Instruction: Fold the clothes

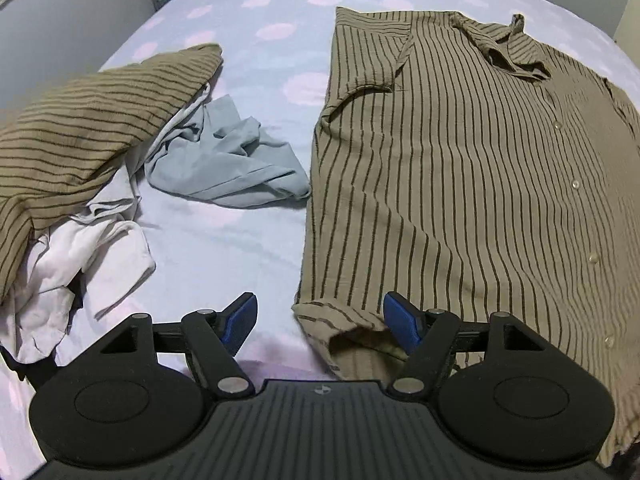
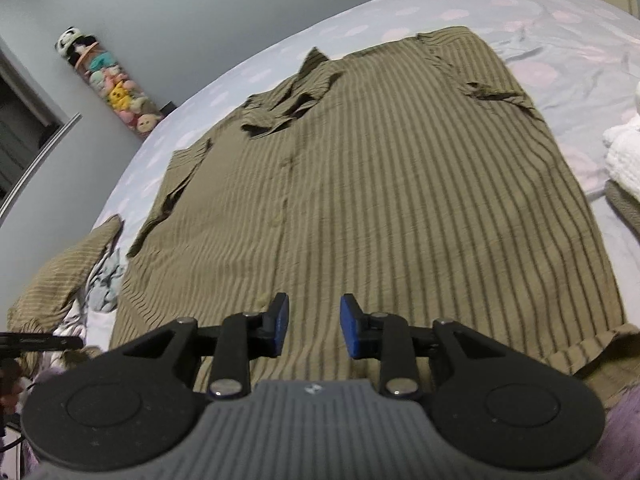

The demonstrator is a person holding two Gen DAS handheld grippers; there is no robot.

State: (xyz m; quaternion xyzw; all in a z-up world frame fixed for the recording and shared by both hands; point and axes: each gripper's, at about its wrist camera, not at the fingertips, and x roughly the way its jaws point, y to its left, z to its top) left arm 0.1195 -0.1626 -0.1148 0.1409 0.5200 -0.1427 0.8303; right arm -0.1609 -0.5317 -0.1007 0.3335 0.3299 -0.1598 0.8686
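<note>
The left gripper (image 1: 320, 322) gapes wide over the near-left hem of the striped shirt (image 1: 460, 168) spread on the bed (image 1: 224, 248), while the right gripper (image 2: 313, 326) hangs half-open above it, both empty

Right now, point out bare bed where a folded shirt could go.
Free sheet lies between the striped shirt and the clothes heap, below the blue garment. More lies beyond the collar. The left edge is crowded.
</note>
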